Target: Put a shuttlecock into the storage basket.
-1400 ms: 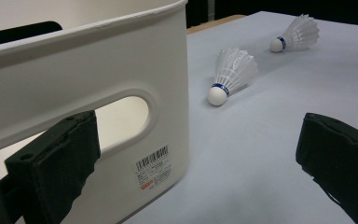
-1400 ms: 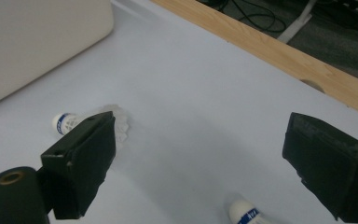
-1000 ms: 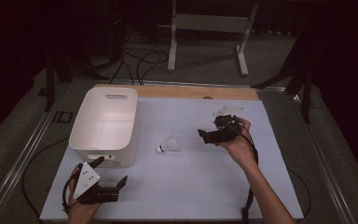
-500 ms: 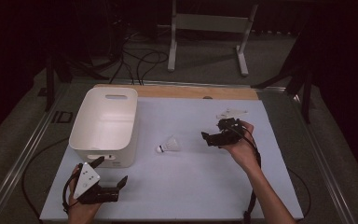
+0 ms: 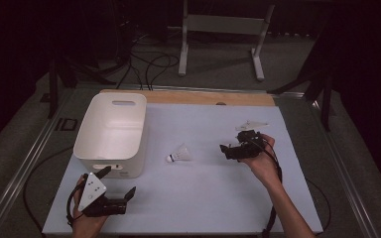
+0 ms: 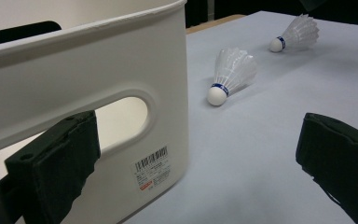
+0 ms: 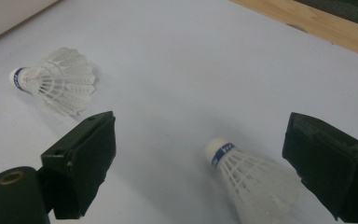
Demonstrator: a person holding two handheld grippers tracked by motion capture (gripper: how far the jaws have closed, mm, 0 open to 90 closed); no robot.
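Right gripper (image 7: 200, 168): jaws wide apart, near shuttlecock (image 7: 249, 179) lying between them on table (image 5: 218, 188). Left gripper (image 5: 121, 186) open beside white bin (image 5: 110, 131).

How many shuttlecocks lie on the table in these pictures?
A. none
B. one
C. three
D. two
D: the right gripper view shows a near shuttlecock lying between the open jaws of the right gripper and a far shuttlecock closer to the bin; the left gripper view shows the same two on the table.
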